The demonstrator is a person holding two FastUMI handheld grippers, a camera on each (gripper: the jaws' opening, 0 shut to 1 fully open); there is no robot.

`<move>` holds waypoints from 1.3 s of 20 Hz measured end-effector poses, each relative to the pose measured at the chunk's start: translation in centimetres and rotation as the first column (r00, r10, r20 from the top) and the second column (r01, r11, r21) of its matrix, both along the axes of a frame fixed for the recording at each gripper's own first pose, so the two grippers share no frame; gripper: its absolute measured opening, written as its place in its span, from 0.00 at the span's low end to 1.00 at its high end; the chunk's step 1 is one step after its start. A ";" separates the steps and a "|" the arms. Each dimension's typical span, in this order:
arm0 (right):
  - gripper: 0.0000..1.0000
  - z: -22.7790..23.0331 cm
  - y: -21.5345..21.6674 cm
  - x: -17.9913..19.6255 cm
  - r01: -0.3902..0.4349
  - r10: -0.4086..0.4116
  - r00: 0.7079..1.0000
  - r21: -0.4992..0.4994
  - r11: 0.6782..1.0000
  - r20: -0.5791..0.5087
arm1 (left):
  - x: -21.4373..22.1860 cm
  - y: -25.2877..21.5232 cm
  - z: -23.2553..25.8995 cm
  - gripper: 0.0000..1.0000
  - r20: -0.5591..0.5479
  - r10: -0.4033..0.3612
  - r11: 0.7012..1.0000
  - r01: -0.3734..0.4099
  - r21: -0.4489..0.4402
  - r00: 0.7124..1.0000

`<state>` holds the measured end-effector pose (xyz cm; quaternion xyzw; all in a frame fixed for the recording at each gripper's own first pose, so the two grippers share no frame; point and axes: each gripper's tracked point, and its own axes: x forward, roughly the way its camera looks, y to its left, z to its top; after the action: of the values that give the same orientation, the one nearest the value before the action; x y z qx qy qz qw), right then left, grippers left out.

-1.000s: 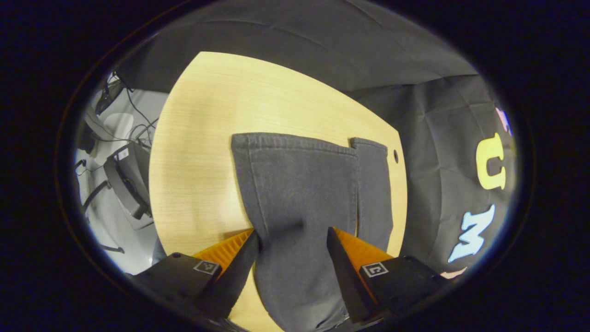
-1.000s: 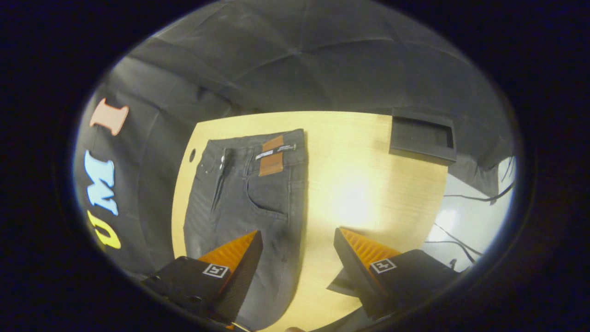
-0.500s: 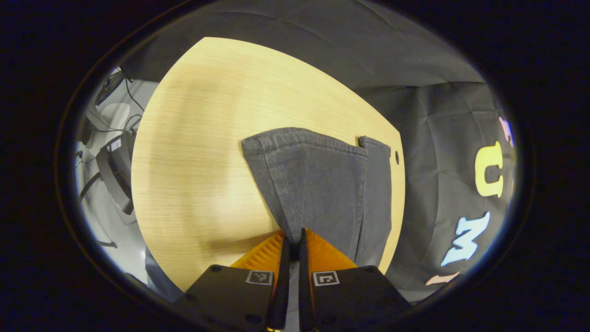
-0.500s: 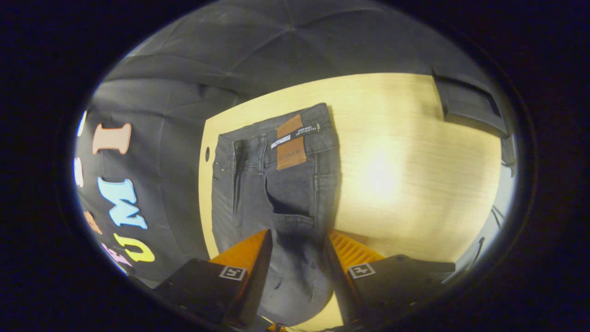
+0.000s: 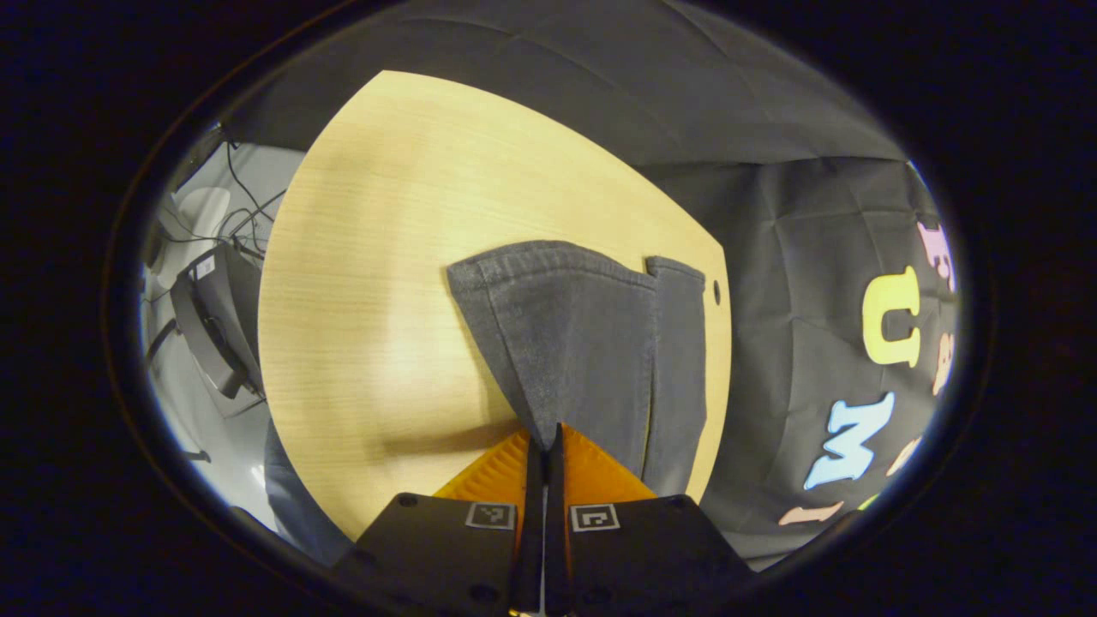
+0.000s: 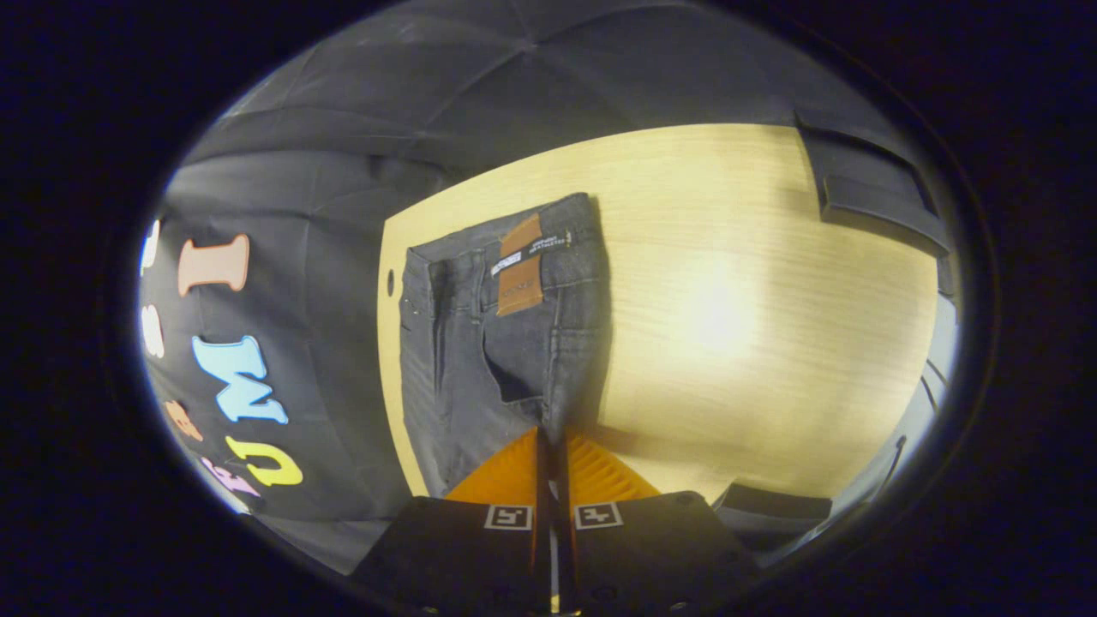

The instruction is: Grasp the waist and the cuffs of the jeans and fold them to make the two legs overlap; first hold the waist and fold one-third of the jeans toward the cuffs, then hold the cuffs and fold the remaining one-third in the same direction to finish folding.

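Dark grey jeans [image 5: 583, 343] lie flat on the light wooden table [image 5: 386, 257], close to its edge by the booth wall. In the left gripper view the two legs run away from me, side by side, to their cuffs [image 5: 548, 257]. My left gripper [image 5: 544, 441] is shut on the edge of the nearer leg, which puckers up toward the fingers. In the right gripper view the jeans [image 6: 514, 360] end at the waist [image 6: 480, 248] with a brown patch [image 6: 520, 276]. My right gripper [image 6: 553, 437] is shut on the fabric below the pocket.
A black tray [image 6: 874, 201] sits on the table's far right corner in the right gripper view. Beyond the table's left edge, equipment and cables [image 5: 206, 326] stand on the floor. A small round hole [image 5: 716, 293] pierces the tabletop next to the cuffs.
Both grippers went from open to shut on the jeans: the left first, around a leg, then the right, which had moved left over the fabric. The cloth now bunches at both.
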<state>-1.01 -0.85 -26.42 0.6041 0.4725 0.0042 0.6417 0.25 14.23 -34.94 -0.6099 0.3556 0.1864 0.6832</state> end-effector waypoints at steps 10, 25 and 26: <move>0.01 10.4 -2.8 -0.4 -0.207 0.187 0.966 0.098 0.973 0.179 | -1.1 1.1 10.1 0.10 0.086 -0.018 0.999 0.021 -0.032 0.996; 0.00 15.8 5.1 17.1 -0.297 0.267 0.942 0.136 0.945 0.202 | 22.8 -4.4 12.8 0.10 -0.062 -0.234 0.972 0.235 -0.005 0.970; 0.01 15.0 5.5 18.4 -0.294 0.269 0.945 0.120 0.948 0.188 | 24.8 -5.0 12.3 0.10 -0.066 -0.247 0.969 0.246 -0.017 0.967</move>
<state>17.37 4.67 -11.41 0.5732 0.4962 0.1819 0.6262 25.00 9.20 -22.65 -0.5573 0.4524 0.1190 0.6860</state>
